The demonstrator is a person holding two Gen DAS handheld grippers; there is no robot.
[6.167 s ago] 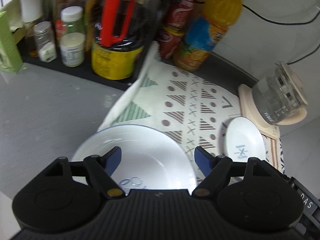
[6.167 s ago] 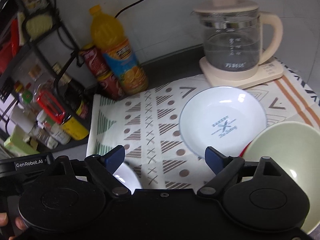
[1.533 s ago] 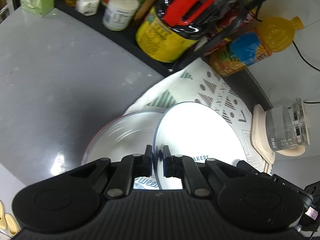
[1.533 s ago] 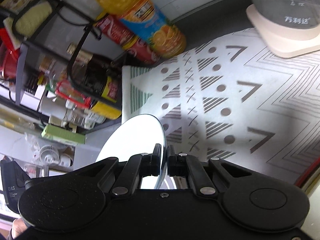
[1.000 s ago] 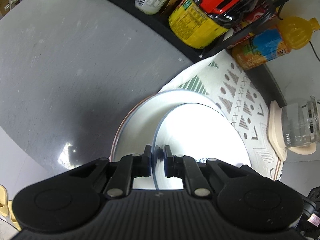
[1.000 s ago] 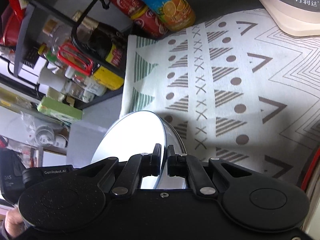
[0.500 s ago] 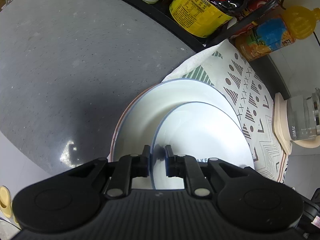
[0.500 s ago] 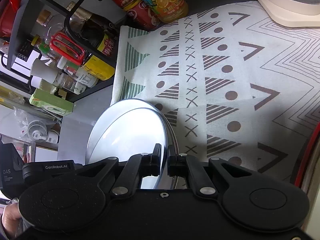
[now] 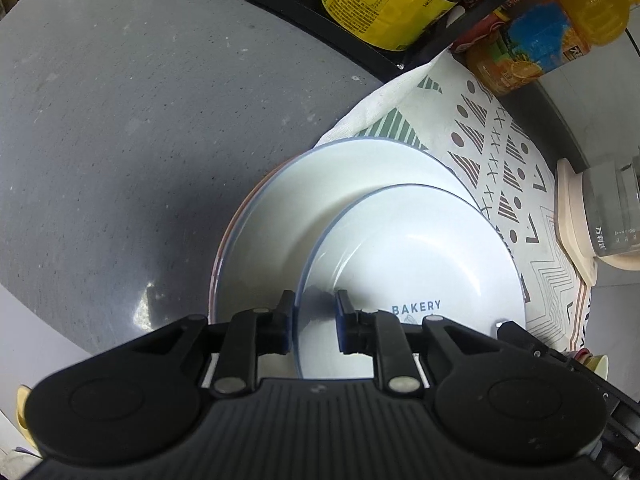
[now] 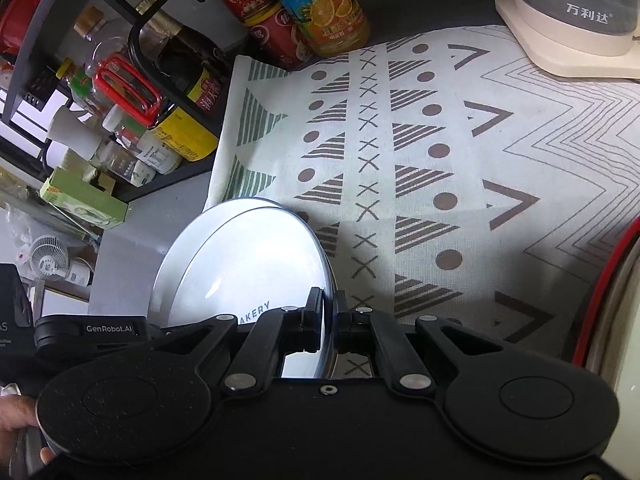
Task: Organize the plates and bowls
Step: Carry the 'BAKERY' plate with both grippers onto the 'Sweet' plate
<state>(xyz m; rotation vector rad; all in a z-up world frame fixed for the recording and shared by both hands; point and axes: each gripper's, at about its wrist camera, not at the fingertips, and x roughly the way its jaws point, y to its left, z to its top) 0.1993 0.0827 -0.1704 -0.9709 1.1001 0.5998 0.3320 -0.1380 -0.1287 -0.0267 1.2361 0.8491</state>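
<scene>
A small white plate (image 9: 412, 264) marked BAKERY lies on a larger white plate (image 9: 304, 208) at the mat's left end. My left gripper (image 9: 314, 312) straddles the small plate's near rim with its jaws slightly parted, a small gap at each pad. My right gripper (image 10: 329, 312) is shut on the small plate's (image 10: 256, 260) opposite rim. The larger plate (image 10: 180, 248) shows under it in the right wrist view. A pale green bowl (image 10: 628, 280) inside a red-rimmed one sits at the right edge.
A patterned mat (image 10: 440, 160) covers the counter. A black rack (image 10: 120, 92) with bottles and jars stands at the left. An orange juice bottle (image 9: 552, 32) and red cans (image 10: 260, 12) stand behind the mat. A glass kettle (image 9: 608, 212) on a cream base is at the right. Grey counter (image 9: 120, 120) lies left.
Over the last second the small plate has been lowered from tilted to nearly flat on the larger plate. My left gripper's jaws have parted slightly; the right stays shut on the rim.
</scene>
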